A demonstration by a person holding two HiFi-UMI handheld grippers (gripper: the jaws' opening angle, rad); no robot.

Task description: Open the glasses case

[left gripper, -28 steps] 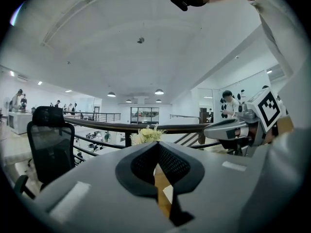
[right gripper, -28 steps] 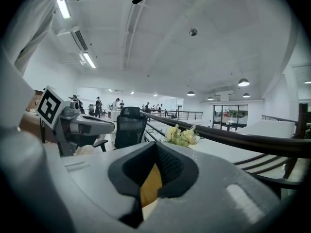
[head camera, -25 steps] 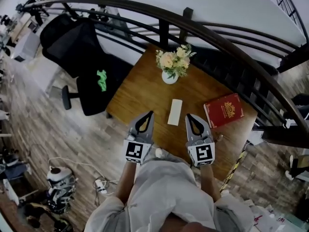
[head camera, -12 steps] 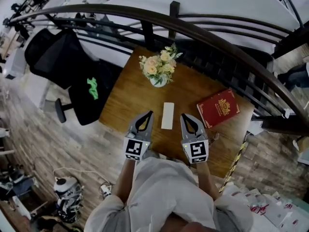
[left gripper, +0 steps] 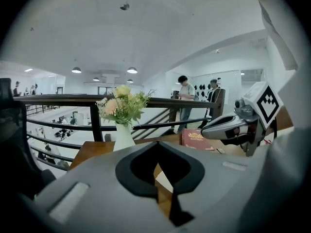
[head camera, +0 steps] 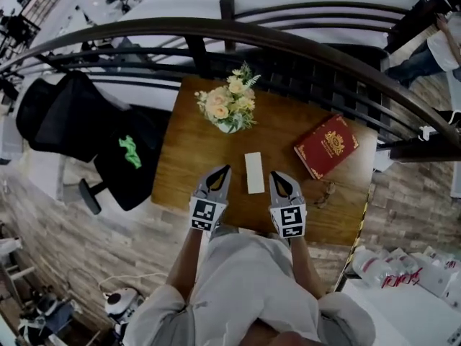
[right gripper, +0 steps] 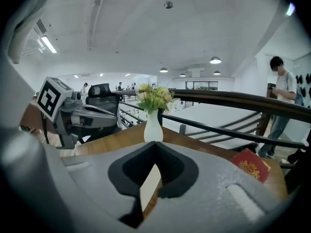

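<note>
A white, oblong glasses case [head camera: 253, 172] lies shut on the wooden table [head camera: 187, 157], in front of a vase of flowers [head camera: 227, 107]. My left gripper [head camera: 224, 169] hovers just left of the case's near end, jaws together and empty. On the case's other side my right gripper [head camera: 274, 174] is held the same way, shut on nothing. Through the hollow between the left gripper [left gripper: 158, 143] jaws a strip of the case [left gripper: 164, 181] shows. The right gripper [right gripper: 155, 143] view shows the case [right gripper: 150, 186] the same way.
A red book [head camera: 326, 146] lies at the table's right side, with a pair of glasses [head camera: 322, 193] near the front right edge. A dark curved railing [head camera: 302, 49] runs behind the table. A black office chair [head camera: 108, 139] stands to the left.
Both grippers have sunk toward the table and tipped downward, staying either side of the case. The head view has shifted, so the table sits more centred. The case has not moved.
</note>
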